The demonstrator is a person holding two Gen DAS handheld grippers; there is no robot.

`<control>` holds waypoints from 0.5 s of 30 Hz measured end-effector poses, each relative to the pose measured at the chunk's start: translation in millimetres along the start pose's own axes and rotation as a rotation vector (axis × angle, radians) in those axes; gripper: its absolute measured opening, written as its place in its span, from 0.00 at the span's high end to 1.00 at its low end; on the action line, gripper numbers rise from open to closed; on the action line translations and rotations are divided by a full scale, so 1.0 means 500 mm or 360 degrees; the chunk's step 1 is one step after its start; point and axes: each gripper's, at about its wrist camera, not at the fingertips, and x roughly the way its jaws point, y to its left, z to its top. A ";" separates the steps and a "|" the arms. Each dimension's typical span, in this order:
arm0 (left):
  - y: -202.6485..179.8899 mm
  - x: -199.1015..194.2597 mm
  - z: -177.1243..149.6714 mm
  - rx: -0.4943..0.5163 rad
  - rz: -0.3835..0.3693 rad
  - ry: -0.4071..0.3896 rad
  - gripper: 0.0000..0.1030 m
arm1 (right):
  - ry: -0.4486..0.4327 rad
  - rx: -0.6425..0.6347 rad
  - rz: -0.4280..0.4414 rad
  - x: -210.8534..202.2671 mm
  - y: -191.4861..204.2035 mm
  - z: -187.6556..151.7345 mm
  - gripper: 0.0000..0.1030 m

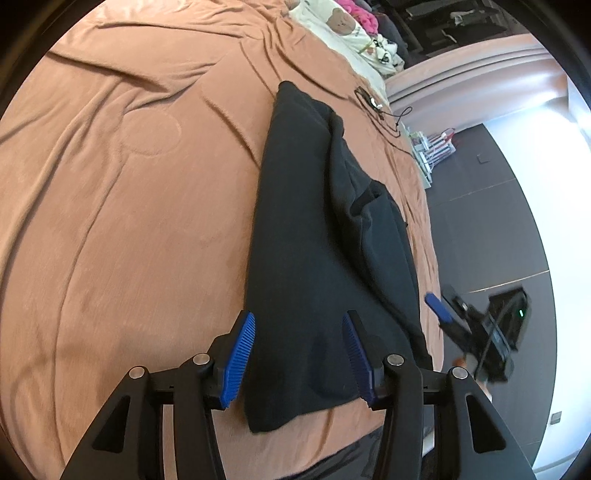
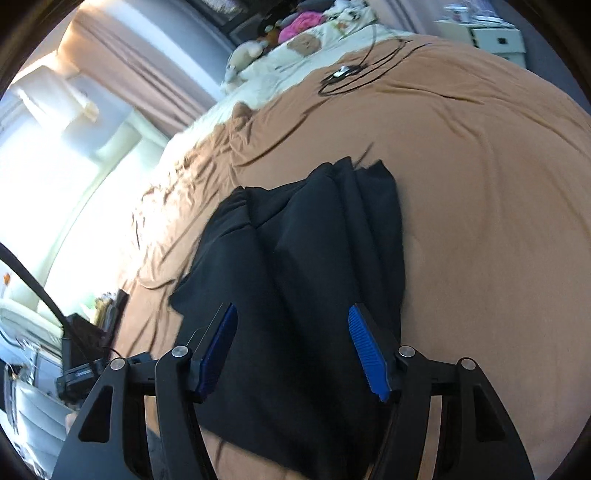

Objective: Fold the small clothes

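Long black fabric garment (image 1: 310,236) folded lengthwise on tan bedspread (image 1: 129,192); crosswise fold left. Left gripper (image 1: 299,354), right gripper (image 2: 293,352) gape, empty.

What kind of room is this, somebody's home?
Most likely a bedroom in a home: a wide bed under a brown blanket, a bear-print pillow at its head, and long curtains by a bright window.

Black garment (image 1: 314,236), tan-brown bedspread (image 1: 129,206), blue ribbed claw pads (image 2: 365,354), cream bear-print bedding (image 1: 343,26)
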 end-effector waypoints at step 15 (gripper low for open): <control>0.019 0.045 0.040 -0.0042 0.0044 0.0048 0.51 | 0.0155 0.0042 0.0045 0.199 -0.047 0.202 0.46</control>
